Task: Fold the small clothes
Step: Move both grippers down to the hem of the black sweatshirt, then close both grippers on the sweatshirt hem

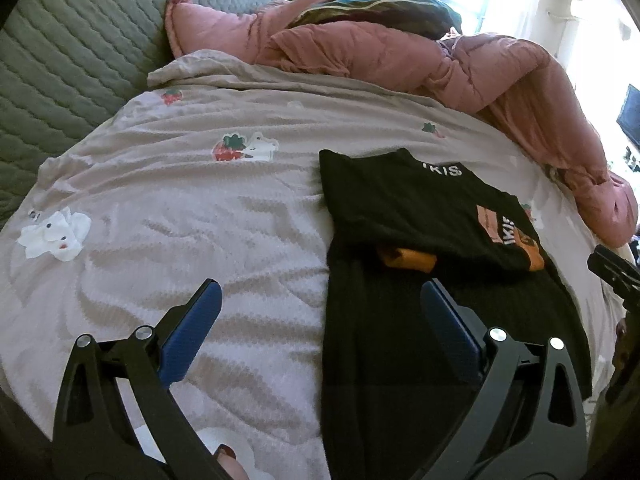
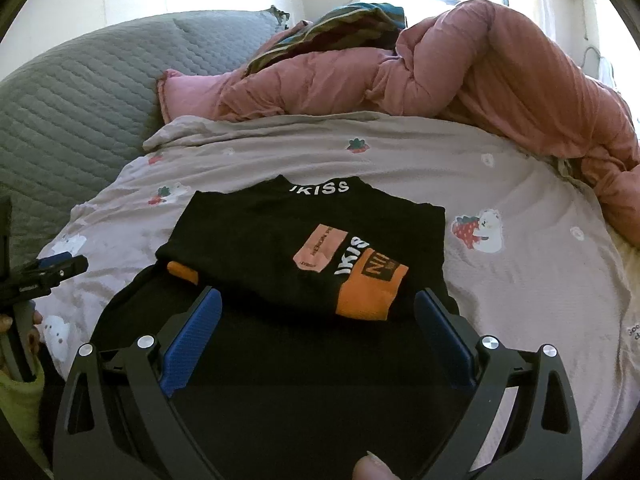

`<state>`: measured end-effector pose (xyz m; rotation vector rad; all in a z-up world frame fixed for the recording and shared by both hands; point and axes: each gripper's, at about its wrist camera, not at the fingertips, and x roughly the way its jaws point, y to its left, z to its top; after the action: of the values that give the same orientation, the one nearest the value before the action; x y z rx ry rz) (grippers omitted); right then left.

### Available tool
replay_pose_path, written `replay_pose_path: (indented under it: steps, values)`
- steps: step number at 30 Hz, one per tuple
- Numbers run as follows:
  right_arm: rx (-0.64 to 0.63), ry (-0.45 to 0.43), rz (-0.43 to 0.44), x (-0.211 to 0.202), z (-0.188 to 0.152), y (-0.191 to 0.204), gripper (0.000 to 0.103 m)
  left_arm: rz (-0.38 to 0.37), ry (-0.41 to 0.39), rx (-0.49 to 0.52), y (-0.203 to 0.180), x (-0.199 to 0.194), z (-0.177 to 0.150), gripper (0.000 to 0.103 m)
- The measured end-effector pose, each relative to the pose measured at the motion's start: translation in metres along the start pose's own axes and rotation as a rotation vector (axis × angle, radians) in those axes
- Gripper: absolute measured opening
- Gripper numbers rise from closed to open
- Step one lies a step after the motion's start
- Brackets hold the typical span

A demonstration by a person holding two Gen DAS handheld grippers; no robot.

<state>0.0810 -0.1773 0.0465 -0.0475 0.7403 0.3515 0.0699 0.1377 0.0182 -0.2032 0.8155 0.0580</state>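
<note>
- The right gripper (image 2: 318, 312) hangs over the near part of the black shirt (image 2: 304, 236), its blue pads spread wide with nothing between them.
- The left gripper (image 1: 320, 308) is just as wide and also empty; one finger (image 1: 192, 332) is over the bedsheet (image 1: 180, 220), the other over the shirt's near left part.
- The shirt lies on the sheet towards the near edge of the bed, partly folded: the upper half with the white lettering and orange patches sits doubled over the plain black lower part.
- By its look it is thin knit cloth: light, limp, not slippery and not fragile. It should sag wherever it is not held, and a single pinch would likely bunch it.
- I would take it at the two near corners of the lower part, one gripper each, pinching both layers at the hem.
- Count: one shirt, two grippers, one sheet printed with strawberries and white animals.
- Farther back: one pink quilt (image 2: 460, 72) bunched along the far side, one grey quilted cover (image 2: 80, 100) on the left, one dark striped cloth (image 2: 352, 20) behind the quilt.
</note>
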Motion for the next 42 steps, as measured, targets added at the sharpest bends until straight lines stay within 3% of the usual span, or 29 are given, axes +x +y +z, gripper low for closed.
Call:
replay_pose_path:
  steps: [22, 28, 34, 42]
  values:
    - [-0.029, -0.008, 0.015, -0.030, -0.024, -0.002, 0.096, -0.026, 0.055, 0.022, -0.003, -0.024, -0.043, 0.093]
    - [-0.027, 0.002, 0.013, -0.034, -0.032, -0.006, 0.096, -0.044, 0.077, 0.043, -0.008, -0.026, -0.055, 0.085]
    - [-0.030, 0.020, 0.015, -0.034, -0.043, -0.007, 0.096, -0.056, 0.115, 0.053, -0.012, -0.022, -0.070, 0.070]
    - [-0.019, 0.024, 0.017, -0.036, -0.052, -0.011, 0.096, -0.089, 0.172, 0.065, -0.016, -0.016, -0.089, 0.026]
